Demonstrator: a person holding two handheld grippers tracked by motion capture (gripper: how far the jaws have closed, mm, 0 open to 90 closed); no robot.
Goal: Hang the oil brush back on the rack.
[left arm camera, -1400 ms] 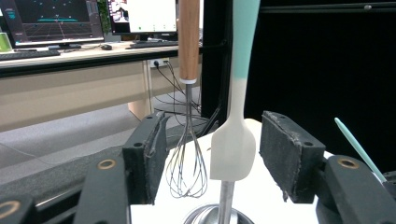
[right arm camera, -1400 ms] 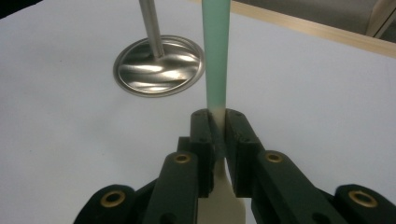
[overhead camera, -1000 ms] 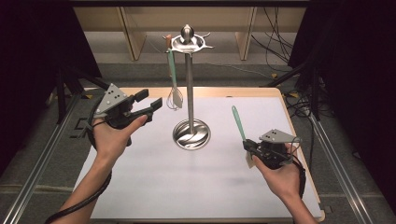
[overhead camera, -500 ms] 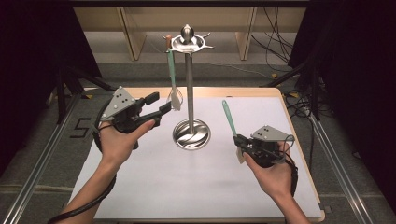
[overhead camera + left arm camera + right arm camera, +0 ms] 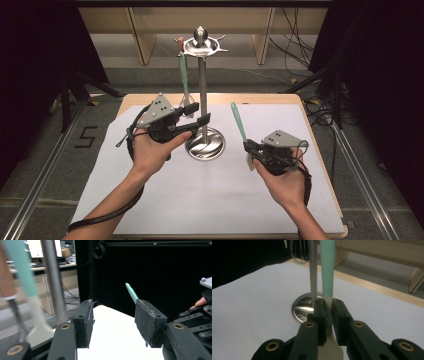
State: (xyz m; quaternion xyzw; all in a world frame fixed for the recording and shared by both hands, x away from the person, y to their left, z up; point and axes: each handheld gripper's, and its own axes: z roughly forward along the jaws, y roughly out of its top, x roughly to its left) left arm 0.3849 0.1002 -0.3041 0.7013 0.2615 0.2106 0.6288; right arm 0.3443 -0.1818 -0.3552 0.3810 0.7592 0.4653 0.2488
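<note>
The steel utensil stand (image 5: 201,90) served as the one holder on the table; from the hooks of its top disc hung a whisk (image 5: 188,102) with a brown grip and a spatula with a teal handle (image 5: 183,75), both dangling on the stand's left side, close against its pole; its round mirrored base (image 5: 212,147) carried nothing.

The stand stood on a white sheet (image 5: 210,200) that covered most of a pale wooden table (image 5: 320,145); beyond the stand lay grey floor, wooden furniture legs and loose cables, with black curtains to either side of it.

To the right of the stand, the right gripper (image 5: 249,150) pinched a second teal-handled spatula (image 5: 239,122); in the right gripper view its pads were pressed together on the neck where the teal handle (image 5: 327,270) met the cream blade (image 5: 332,345), and the handle tilted up and back toward the stand, apart from the pole.

Just left of the stand's pole, the left gripper (image 5: 197,114) pointed toward it; its jaws had just been closing, yet remained spread, with nothing between the pads (image 5: 150,325); in the left gripper view the pole (image 5: 53,282) and the hanging tools stood to the left of the jaws, and whether the nearer jaw touched the pole could not be told; the hanging whisk and spatula crowded that side of the pole.
</note>
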